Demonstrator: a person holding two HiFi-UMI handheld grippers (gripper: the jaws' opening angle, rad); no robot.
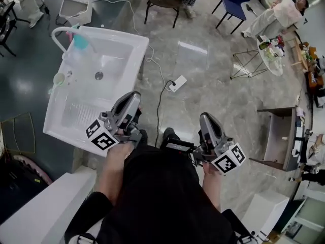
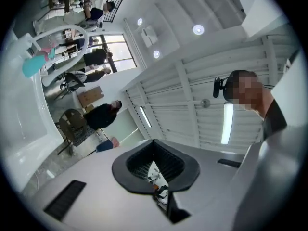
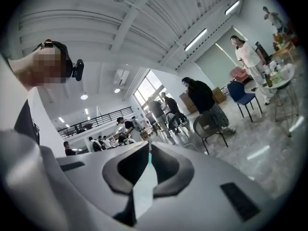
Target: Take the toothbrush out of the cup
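Left gripper [image 1: 131,99], right gripper [image 1: 207,122]: both clenched, empty, close to torso. Sink [image 1: 66,121] near left gripper; teal cup [image 1: 80,40] beside faucet [image 1: 57,34].

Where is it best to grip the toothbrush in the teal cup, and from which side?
Probably grip the toothbrush by its pink end, the only part showing above the teal cup, and come from above, since the cup's wall surrounds the rest. Finer detail is too small to tell.

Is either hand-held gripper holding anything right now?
No, the left hand-held gripper and the right hand-held gripper each show their jaws closed together with nothing between them.
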